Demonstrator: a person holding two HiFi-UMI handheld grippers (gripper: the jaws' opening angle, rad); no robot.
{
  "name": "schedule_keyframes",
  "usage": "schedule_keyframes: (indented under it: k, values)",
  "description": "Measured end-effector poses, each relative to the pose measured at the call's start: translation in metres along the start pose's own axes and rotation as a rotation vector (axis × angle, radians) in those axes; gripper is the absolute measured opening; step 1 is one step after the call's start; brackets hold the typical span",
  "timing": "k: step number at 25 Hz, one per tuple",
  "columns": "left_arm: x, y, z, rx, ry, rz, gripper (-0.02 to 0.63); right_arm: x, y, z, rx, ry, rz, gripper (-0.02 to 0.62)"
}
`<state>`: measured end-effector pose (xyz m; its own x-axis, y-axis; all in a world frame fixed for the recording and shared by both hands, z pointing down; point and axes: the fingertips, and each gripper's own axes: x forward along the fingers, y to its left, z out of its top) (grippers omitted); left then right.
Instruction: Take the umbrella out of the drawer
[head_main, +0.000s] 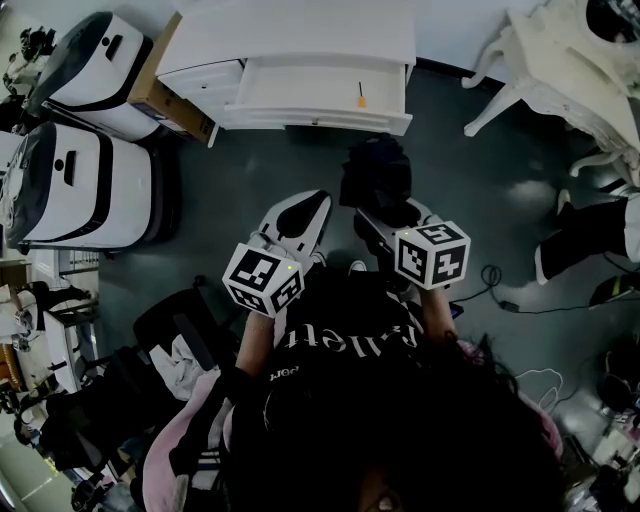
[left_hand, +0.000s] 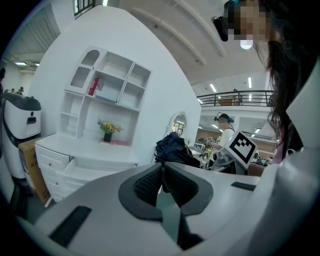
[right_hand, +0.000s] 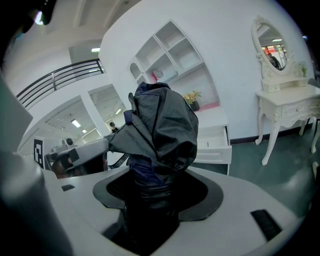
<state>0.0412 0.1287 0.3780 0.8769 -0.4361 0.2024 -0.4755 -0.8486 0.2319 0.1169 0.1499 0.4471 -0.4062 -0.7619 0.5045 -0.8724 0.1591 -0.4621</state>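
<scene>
A dark, folded umbrella (head_main: 375, 172) is held up in the air, in front of the white dresser's open drawer (head_main: 320, 95). My right gripper (head_main: 385, 212) is shut on its lower part. In the right gripper view the umbrella (right_hand: 162, 127) rises from between the jaws of the right gripper (right_hand: 150, 192) and hides the pads. My left gripper (head_main: 316, 203) hangs just left of it, shut, with nothing held. In the left gripper view its pads (left_hand: 150, 182) touch, and the umbrella (left_hand: 172, 147) shows beyond them.
A small orange-tipped item (head_main: 361, 97) lies in the drawer. Two white, black-trimmed machines (head_main: 85, 180) and a cardboard box (head_main: 165, 100) stand at the left. An ornate white table (head_main: 560, 60) stands at the right, with cables (head_main: 500, 290) on the dark floor.
</scene>
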Motion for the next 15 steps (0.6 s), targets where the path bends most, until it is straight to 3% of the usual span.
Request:
schedule_keyframes:
  k: [15]
  values:
    - [-0.016, 0.011, 0.000, 0.002, -0.002, -0.006, 0.028, 0.007, 0.011, -0.001, 0.011, -0.006, -0.015, 0.272]
